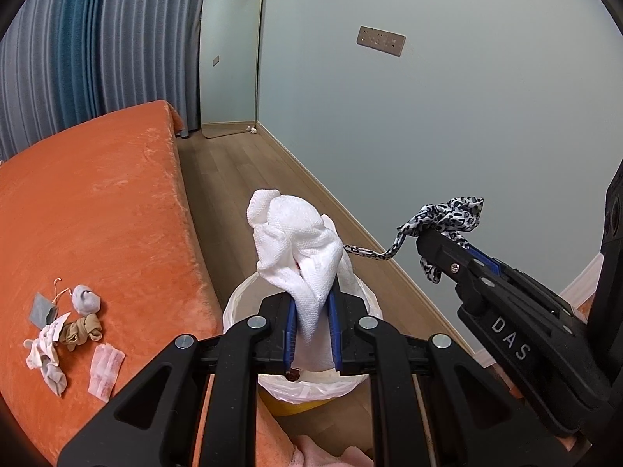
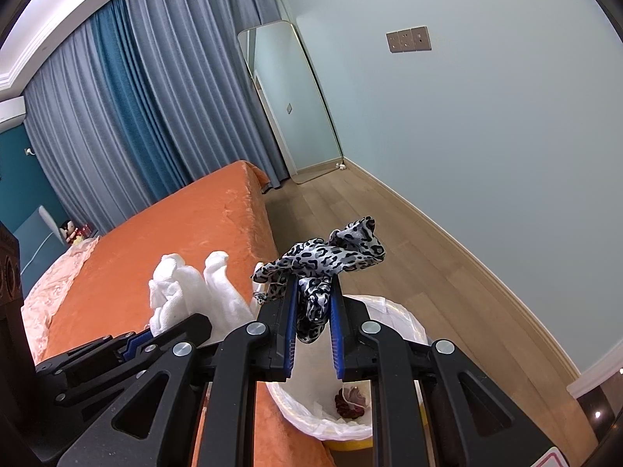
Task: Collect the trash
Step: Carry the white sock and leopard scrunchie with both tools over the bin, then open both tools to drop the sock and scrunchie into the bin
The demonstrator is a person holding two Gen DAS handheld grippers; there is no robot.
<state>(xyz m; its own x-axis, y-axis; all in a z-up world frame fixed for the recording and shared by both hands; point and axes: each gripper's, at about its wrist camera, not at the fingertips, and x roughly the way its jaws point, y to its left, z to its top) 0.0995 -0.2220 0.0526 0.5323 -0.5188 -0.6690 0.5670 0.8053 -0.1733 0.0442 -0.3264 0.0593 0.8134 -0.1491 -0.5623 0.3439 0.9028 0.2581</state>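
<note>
Left gripper (image 1: pixel 313 325) clamped on white cloth (image 1: pixel 300 249), held over the lined trash bin (image 1: pixel 237 303) that stands on the floor against the bed's edge. Right gripper (image 2: pixel 313 325) pinching leopard-print fabric (image 2: pixel 323 260), also above the bin, just right of the cloth. Dark red scrap (image 2: pixel 350 401) in bin bottom. On orange bed (image 1: pixel 109 202), near the left edge: balled grey sock (image 1: pixel 86 298), tan socks (image 1: pixel 80 330), wrappers (image 1: pixel 103 369). Mirror (image 1: pixel 229 54) leans on far wall.
</note>
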